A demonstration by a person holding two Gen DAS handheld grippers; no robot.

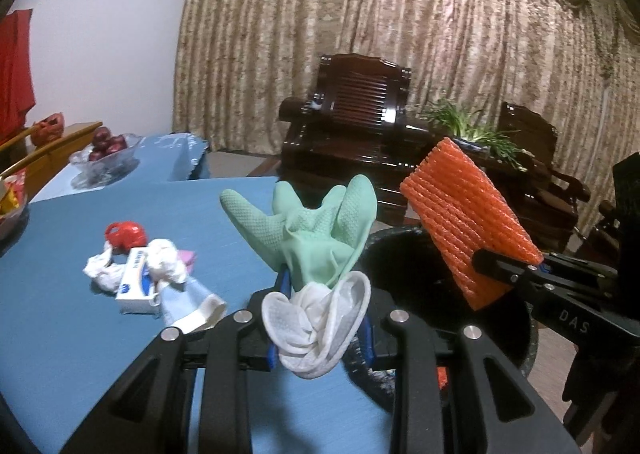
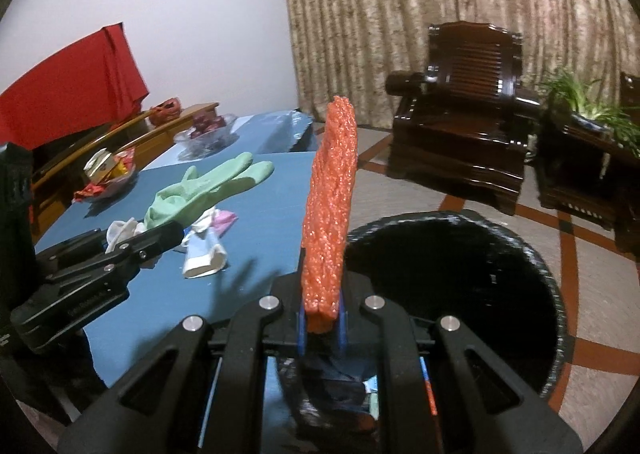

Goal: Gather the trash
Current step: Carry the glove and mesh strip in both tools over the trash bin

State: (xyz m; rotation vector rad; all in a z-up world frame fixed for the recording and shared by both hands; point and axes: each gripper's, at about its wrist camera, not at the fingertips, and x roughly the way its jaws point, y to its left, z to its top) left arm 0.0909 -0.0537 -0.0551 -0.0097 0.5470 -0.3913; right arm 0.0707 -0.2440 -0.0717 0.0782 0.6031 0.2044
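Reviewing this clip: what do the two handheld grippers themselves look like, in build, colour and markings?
Both are matte black plastic. The left gripper and right gripper each show ribbed linkage bars with cut-out slots, round silver pivot pins and blue pads on the fingers. Seen from the left wrist view, the right gripper's side carries pale lettering reading "DAS", cut off at the frame edge. No cables, sleeves or hands are visible.

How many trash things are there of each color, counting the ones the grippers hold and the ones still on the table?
Green: 1, rubber glove
Orange: 1, foam net sleeve
Red: 1, crumpled bag
White: 2, crumpled tissue, small box
Pink: 1, scrap
Pale blue: 1, tube
Total: 7
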